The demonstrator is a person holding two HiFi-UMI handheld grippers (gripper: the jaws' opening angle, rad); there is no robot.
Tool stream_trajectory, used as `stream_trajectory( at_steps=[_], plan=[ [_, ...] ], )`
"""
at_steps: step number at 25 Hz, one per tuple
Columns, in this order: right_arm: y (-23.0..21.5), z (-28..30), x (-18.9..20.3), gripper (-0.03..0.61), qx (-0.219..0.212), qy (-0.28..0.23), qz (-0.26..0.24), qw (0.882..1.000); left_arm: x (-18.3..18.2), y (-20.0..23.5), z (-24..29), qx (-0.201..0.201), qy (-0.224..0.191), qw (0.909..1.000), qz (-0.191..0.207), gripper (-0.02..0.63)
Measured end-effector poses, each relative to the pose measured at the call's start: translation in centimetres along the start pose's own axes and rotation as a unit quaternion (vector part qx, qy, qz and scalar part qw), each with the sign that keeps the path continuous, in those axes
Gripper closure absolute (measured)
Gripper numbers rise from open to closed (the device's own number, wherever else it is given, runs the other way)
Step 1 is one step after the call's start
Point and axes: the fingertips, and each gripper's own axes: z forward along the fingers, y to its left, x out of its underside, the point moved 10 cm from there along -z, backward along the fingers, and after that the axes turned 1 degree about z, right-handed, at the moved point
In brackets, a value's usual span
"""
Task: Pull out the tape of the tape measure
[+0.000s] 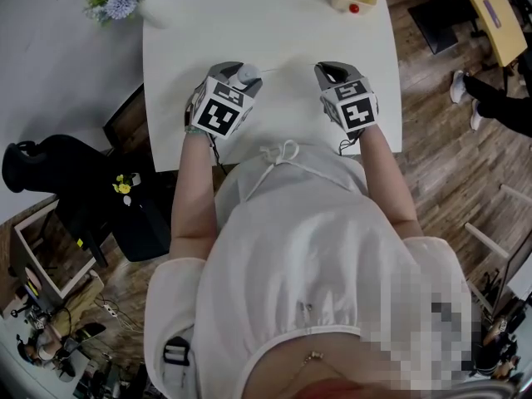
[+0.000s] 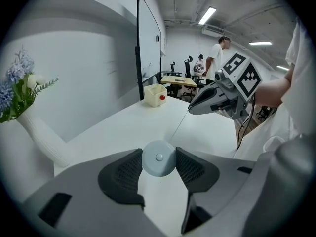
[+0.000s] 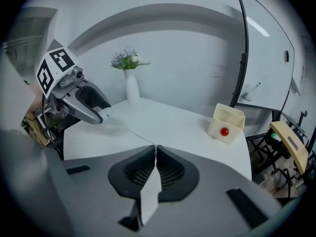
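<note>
Holding the tape measure [image 2: 158, 163] by its round pale case, the left claw [image 2: 159, 156] has both pads pressed against the curved rim. The right claw [image 3: 155, 153] is closed flat on the end of the tape [image 3: 149, 197], which trails back between the pads as a white strip. Both claws hover over the near edge of the white surface [image 1: 274, 23], left claw [image 1: 241, 77] and right claw [image 1: 328, 71] side by side with a gap between.

Judged risks:
1. The pads touch only a narrow part of the round rim, so a sideways pull could turn the case or squeeze it out of the left claw.
2. The tape end is thin and smooth. A sharp tug could slip it free, and it would likely spring back into the case.
3. The tape runs edge-on between the claws, so rolling either wrist could twist or kink it.

The head view gives the spacing of the two claws but shows the tape only as a faint line and neither grip. The left gripper view alone shows the case seated between the pads. The right gripper view alone shows the pinched end, plus a vase [image 3: 131, 85] far left and a cream box [image 3: 226, 122] far right.
</note>
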Motion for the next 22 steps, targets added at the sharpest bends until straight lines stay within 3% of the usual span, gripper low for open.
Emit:
stream_trajectory(
  at_steps=[4,7,15,20,22],
  plan=[
    [-1.5,-0.2,0.5,0.563,0.028,0.006,0.018,0.999,1.0,0.8,-0.3,-0.026,0.021,0.9995,-0.002,0.387],
    [-2.5,-0.5,1.0,0.563,0.032,0.003,0.03,0.999,1.5,1.5,-0.9,-0.024,0.01,0.9993,-0.028,0.387],
    [-2.6,-0.4,0.8,0.564,0.039,0.018,0.027,0.999,1.5,1.4,-0.6,-0.021,-0.001,0.999,-0.04,0.387],
    [-3.8,-0.5,1.4,0.565,0.07,0.029,0.042,0.996,2.3,2.1,-0.6,-0.051,0.021,0.9978,-0.037,0.387],
    [-4.6,-0.6,1.8,0.565,0.077,0.025,0.051,0.995,2.8,2.7,-1.0,-0.053,0.017,0.997,-0.054,0.387]
  ],
)
